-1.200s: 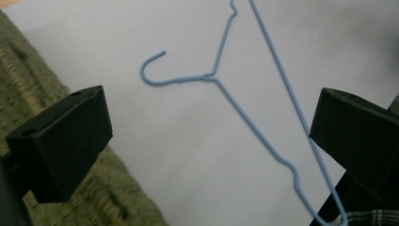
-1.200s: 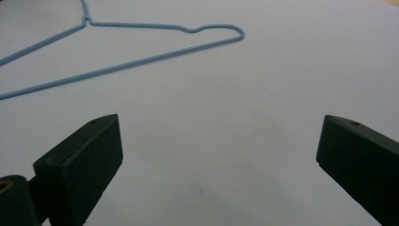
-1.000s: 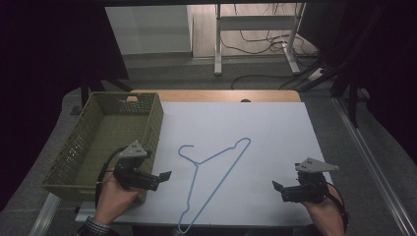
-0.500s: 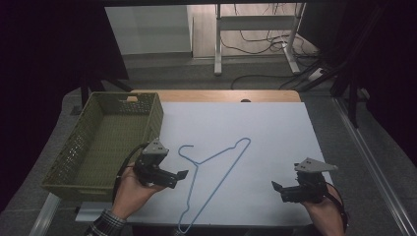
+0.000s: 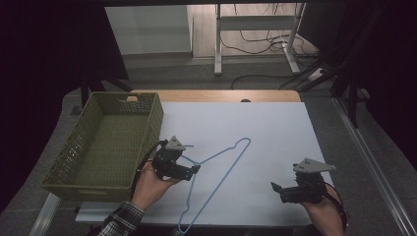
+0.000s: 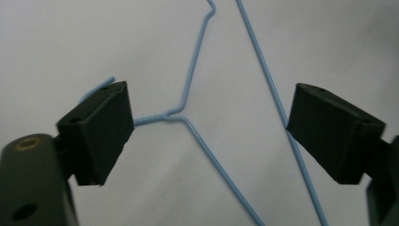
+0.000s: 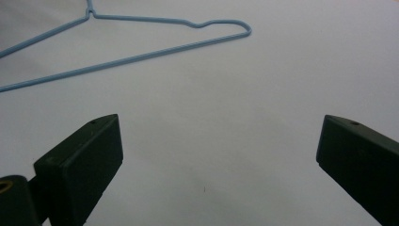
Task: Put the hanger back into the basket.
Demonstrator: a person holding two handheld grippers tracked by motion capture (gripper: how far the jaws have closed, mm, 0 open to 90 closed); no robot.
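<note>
We have the blue wire hanger (image 5: 216, 169) lying flat on the white surface (image 5: 275, 128), its long base wire running diagonally from the rounded corner far from us down to the near edge of the surface, and its hook end pointing left, toward the green basket (image 5: 105, 142).

Our left gripper (image 5: 193, 168) sits right at that hook end. In the left gripper view the 2 jaws straddle the hanger (image 6: 188, 89): the twisted neck, where the 2 shoulder wires meet, lies between them, closer to the jaw on the left of that view, while the base wire passes just beside the jaw on the right. The jaws have just been closing, yet they stand spread, with bare surface on either side of the neck and no pad pressing on the wire. So the neck is in the gap but not pinched.

We judge that the coming grip turns on this: the neck runs across the gap, so the jaws should meet on it once shifted slightly toward the hook.

Our right gripper (image 5: 278, 189) rests well apart from the hanger near the surface's right front corner, jaws spread wide over bare white. In its view the hanger (image 7: 141, 40) lies far ahead. The left hand is plainly the nearer one.
</note>
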